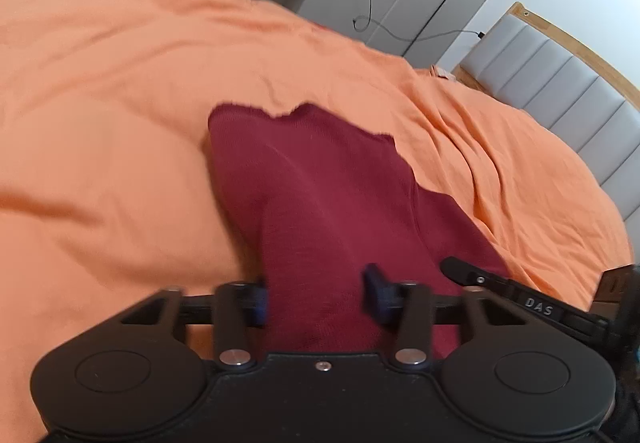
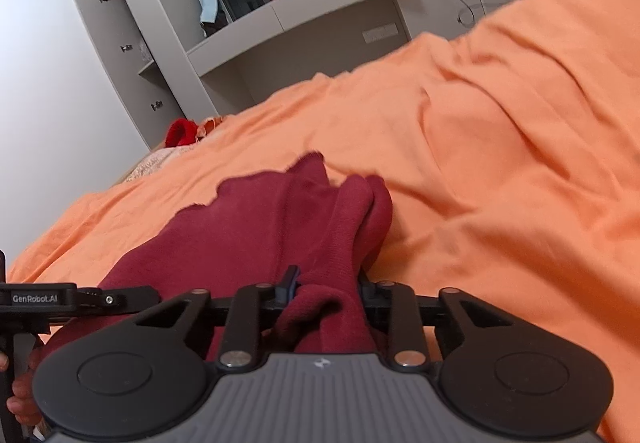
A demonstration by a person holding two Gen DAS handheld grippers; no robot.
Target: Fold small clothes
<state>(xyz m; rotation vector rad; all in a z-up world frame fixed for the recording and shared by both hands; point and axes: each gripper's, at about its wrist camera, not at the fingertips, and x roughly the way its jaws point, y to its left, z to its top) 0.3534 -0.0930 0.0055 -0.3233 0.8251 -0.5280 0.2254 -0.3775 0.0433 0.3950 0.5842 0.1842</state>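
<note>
Dark red knit garment (image 1: 320,179) on an orange bedspread (image 1: 120,91), spread from near edge toward the middle of the bed, far hem ragged and bunched.

Near end gathered between the fingers of the left gripper (image 1: 320,297), blue pads (image 1: 376,293) pressing the cloth from both sides; clamped on the garment. Same garment (image 2: 256,227) in the right wrist view, a rolled fold passing between the fingers of the right gripper (image 2: 326,289); pinched on the garment as well. Both grippers side by side at the near edge of the cloth, right one entering from the right in the left wrist view, left one from the left in the right wrist view.

Writing: "DAS" on the arm of the right gripper; "GenRobot.AI" on the arm of the left gripper.

Beyond the bed: grey desk (image 2: 320,15), grey cabinets (image 2: 120,43), window, cable (image 1: 372,3). Bright red item (image 2: 180,133) at the far left bed edge. Padded grey headboard (image 1: 560,91) with wooden rim, far right.
</note>
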